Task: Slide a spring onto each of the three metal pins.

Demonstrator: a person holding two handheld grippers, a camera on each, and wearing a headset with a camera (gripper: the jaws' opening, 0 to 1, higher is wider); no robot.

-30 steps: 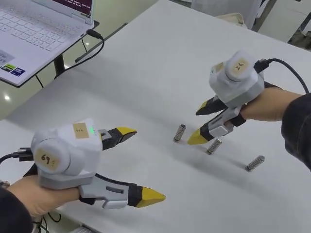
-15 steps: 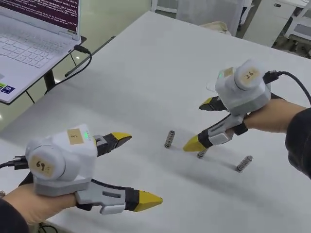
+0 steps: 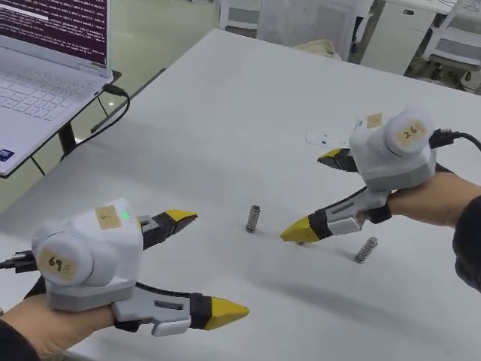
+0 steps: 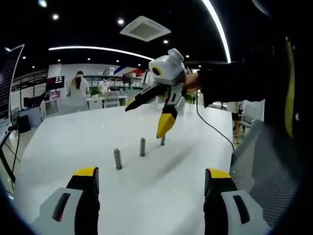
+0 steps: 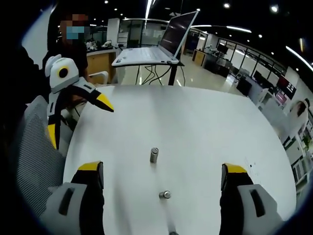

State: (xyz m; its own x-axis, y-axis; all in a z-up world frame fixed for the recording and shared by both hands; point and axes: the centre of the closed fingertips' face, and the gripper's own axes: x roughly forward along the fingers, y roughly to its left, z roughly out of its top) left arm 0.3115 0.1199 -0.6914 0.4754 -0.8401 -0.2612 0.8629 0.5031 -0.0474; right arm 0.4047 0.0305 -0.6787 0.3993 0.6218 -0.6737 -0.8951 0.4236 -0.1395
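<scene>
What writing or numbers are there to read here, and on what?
"69": handwritten tag on the left gripper.
"26": handwritten tag on the right gripper.
Text lines on the laptop screen: too small to read.
Small tan stickers on top of both grippers: marks too blurred to read.

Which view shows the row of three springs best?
Left gripper view: all three springs stand clear in a row on the table. Head view shows two; the right hand-held gripper covers the middle one. Right gripper view shows two clearly, nearly end-on.
</scene>
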